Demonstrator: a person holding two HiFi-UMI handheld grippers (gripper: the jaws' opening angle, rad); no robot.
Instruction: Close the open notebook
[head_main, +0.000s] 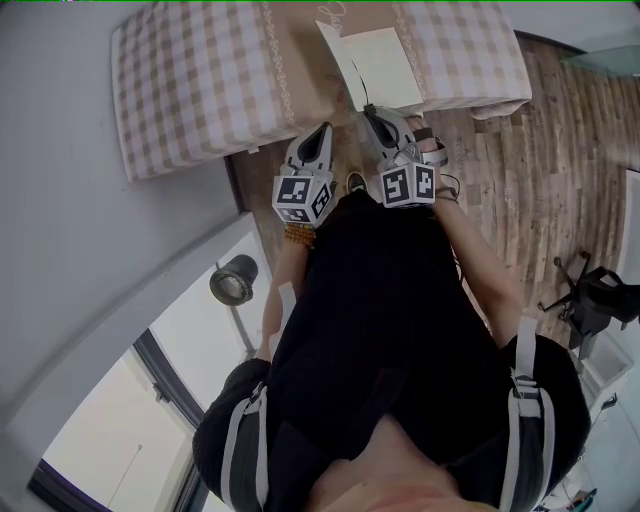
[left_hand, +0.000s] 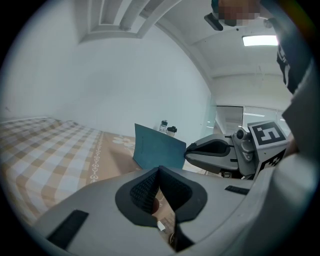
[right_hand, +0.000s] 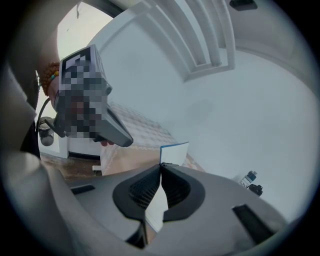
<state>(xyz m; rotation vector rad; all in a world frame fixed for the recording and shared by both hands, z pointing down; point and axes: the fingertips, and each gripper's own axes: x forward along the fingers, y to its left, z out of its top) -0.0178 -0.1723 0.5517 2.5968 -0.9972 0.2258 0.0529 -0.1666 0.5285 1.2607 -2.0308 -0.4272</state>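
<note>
The notebook (head_main: 383, 62) lies open on the bed (head_main: 190, 80), cream pages up. One leaf with a teal cover (left_hand: 157, 149) stands raised off the rest. My right gripper (right_hand: 161, 166) is shut on that leaf's near edge; the white page (right_hand: 158, 204) runs between its pads and the blue-edged corner (right_hand: 175, 152) sticks out beyond them. In the head view the right gripper (head_main: 371, 112) meets the notebook's near edge. My left gripper (head_main: 323, 133) is just left of it, short of the bed's edge. The left gripper (left_hand: 159, 170) is shut with nothing in it, pointing at the teal cover.
The bed has a checked cover with a tan runner (head_main: 300, 60) under the notebook. Wooden floor (head_main: 520, 190) lies to the right, with a black office chair (head_main: 600, 300) further right. A lamp (head_main: 235, 282) stands at the left. Two bottles (left_hand: 167, 129) stand far behind the notebook.
</note>
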